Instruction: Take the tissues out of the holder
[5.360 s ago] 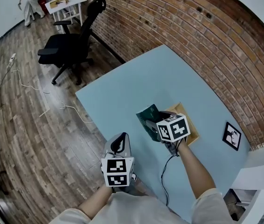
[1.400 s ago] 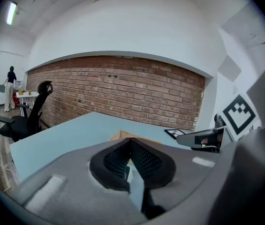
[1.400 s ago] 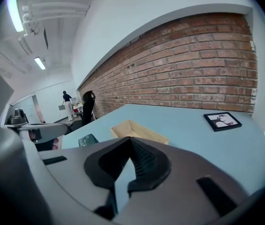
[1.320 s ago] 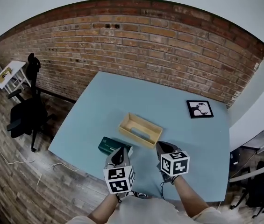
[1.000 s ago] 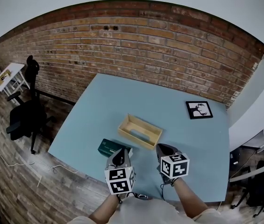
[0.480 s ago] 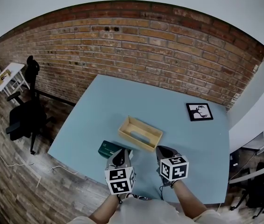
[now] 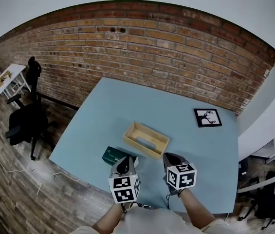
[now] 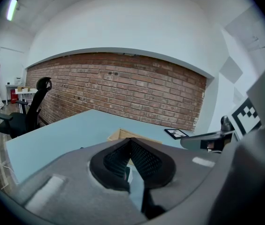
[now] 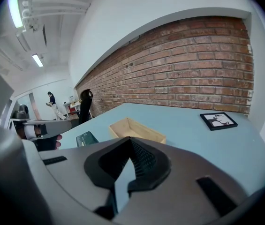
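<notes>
The wooden holder [image 7: 146, 139] stands empty near the table's front middle; it also shows in the right gripper view as the holder [image 9: 134, 129] and, just past the jaws, in the left gripper view as the holder [image 8: 119, 135]. The dark green tissue pack [image 7: 114, 154] lies flat on the table left of the holder, seen too as the pack [image 9: 86, 138]. My left gripper [image 7: 126, 158] hovers beside the pack, jaws shut and empty. My right gripper [image 7: 170, 155] sits near the holder's right front, shut with nothing in it.
A black-framed picture [image 7: 207, 117] lies at the table's [image 7: 127, 101] far right. A brick wall runs behind the table. A black office chair [image 7: 23, 123] stands on the wooden floor at the left. A person [image 9: 52, 104] stands far off by a white table.
Several seconds ago my right gripper held the tissue pack over the holder; now the pack lies on the table. Over the last second both grippers have hardly moved.
</notes>
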A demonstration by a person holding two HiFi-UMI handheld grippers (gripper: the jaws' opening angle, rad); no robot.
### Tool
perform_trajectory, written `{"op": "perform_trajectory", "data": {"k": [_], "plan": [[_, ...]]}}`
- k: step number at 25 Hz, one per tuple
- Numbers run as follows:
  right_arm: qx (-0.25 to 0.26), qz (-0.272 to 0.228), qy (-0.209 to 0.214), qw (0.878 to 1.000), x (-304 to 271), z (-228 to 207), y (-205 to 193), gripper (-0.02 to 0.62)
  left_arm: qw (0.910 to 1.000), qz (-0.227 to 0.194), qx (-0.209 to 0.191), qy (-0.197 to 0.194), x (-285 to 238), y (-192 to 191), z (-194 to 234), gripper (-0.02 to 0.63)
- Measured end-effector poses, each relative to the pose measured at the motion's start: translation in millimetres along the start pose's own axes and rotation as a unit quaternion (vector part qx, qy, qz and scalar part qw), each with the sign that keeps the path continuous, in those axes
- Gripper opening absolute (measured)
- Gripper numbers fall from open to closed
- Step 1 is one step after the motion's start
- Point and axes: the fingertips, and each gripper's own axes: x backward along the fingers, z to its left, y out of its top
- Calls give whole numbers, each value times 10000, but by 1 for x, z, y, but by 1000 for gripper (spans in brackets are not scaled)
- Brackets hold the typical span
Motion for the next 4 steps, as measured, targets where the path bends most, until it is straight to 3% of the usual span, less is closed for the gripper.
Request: {"op": "perform_trajectory", "data": {"k": [4], "plan": [[27,-6,6,10000,0,1,1,5,10000,1,3,13,1,0,2,8]]}}
